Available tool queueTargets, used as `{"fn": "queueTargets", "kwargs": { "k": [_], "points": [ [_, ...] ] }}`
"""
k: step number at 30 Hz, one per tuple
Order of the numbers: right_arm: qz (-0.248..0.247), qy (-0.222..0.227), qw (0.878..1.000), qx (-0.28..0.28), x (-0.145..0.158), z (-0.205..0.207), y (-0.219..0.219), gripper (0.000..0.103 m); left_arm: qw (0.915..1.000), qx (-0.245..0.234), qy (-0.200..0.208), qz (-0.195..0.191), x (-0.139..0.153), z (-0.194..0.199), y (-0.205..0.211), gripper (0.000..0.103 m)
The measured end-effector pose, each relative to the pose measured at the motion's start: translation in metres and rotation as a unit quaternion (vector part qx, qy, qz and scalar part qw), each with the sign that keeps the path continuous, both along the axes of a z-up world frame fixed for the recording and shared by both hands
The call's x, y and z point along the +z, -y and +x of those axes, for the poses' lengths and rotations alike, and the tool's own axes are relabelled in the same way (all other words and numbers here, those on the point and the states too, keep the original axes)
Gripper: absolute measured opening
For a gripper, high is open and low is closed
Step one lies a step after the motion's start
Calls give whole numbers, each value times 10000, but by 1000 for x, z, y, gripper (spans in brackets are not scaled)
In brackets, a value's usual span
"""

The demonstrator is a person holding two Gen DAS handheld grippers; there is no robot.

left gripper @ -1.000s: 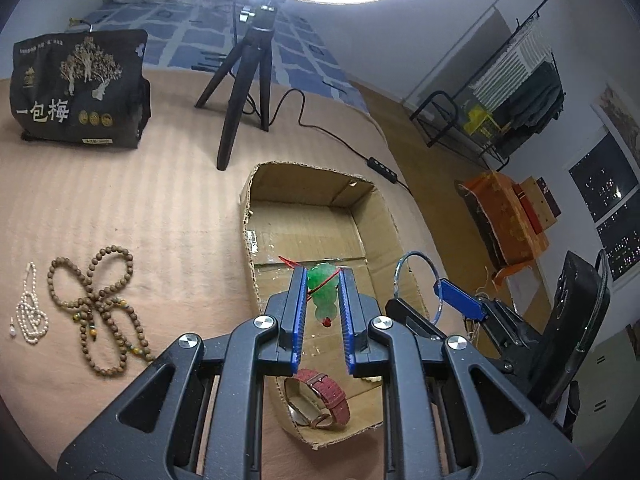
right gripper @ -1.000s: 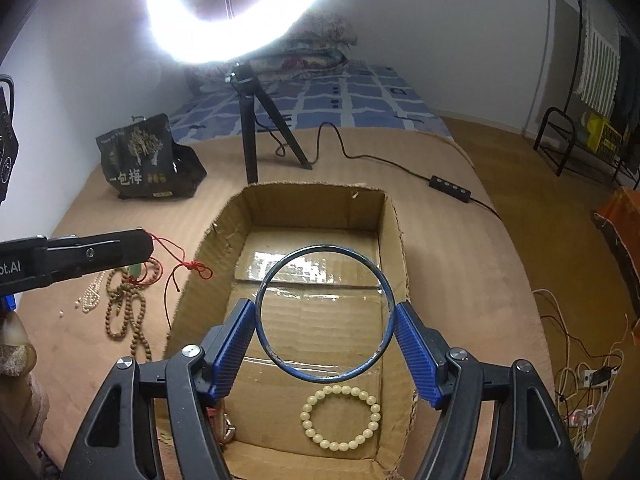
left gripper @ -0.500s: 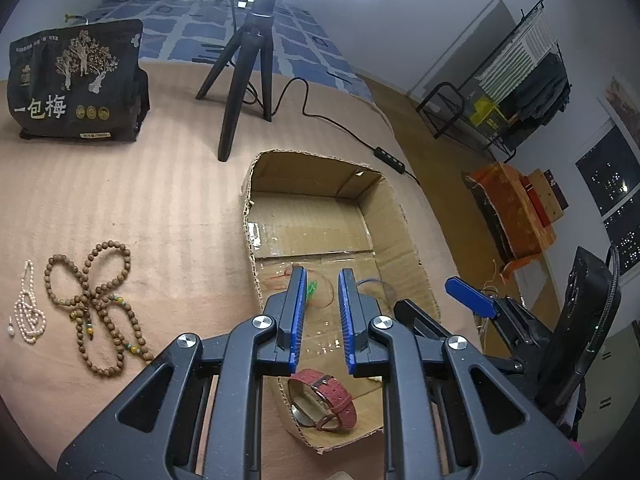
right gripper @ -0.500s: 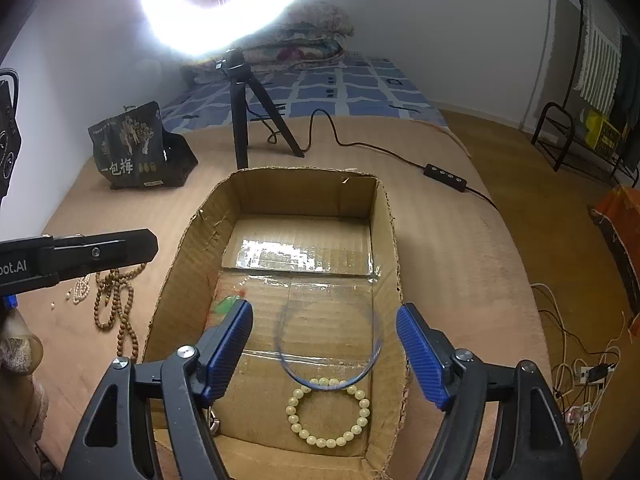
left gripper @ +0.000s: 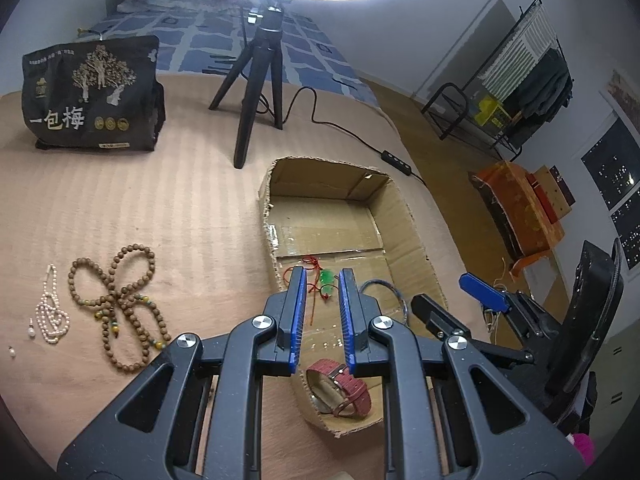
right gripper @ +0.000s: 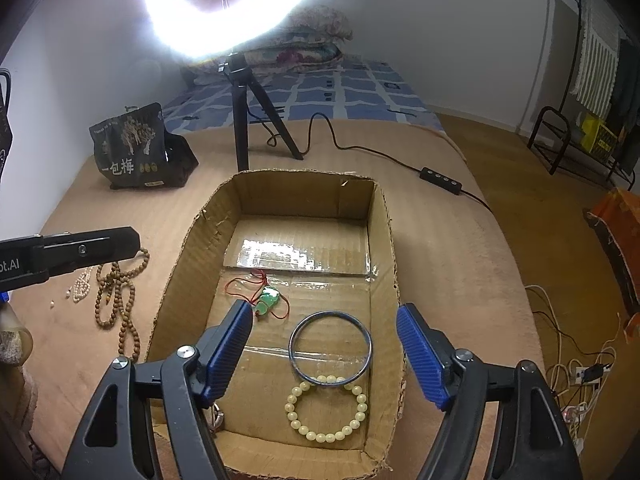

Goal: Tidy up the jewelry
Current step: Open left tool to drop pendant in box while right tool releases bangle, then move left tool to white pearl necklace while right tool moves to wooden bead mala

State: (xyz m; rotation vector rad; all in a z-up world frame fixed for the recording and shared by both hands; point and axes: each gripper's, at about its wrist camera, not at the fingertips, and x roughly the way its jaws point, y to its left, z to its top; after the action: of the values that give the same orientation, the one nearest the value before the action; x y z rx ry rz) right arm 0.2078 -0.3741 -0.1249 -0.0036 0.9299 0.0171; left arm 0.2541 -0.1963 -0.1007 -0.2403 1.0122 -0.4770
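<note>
Both claws are hanging empty over the corrugated cardboard box: right gripper wide, left gripper narrow. Glossy green pendant, thin blue bangle, cream bead bracelet and red-strapped watch are lying inside; wooden beads and pearls are waiting near the mat's left edge.

In the right wrist view, the left jaw covered most of the red-strapped watch; the ring light was cut off at the top edge, its glare washed out.
</note>
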Motion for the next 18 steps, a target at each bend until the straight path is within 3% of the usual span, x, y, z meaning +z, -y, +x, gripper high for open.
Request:
{"fn": "queueTargets", "kwargs": {
  "k": [12,13,15,18],
  "points": [
    [-30,178,9998,32,15,-9,-18,77,9989,155,259,353,15,-10,-35,15],
    [-25,192,9998,40,16,-9,-20,77,9986,186,284,395,17,-10,-39,17],
    [-8,222,9997,70,19,-9,-27,77,9981,250,337,452,19,-12,-50,35],
    [29,262,9996,126,23,-9,-37,77,9972,348,375,538,22,-13,-65,36]
  ]
}}
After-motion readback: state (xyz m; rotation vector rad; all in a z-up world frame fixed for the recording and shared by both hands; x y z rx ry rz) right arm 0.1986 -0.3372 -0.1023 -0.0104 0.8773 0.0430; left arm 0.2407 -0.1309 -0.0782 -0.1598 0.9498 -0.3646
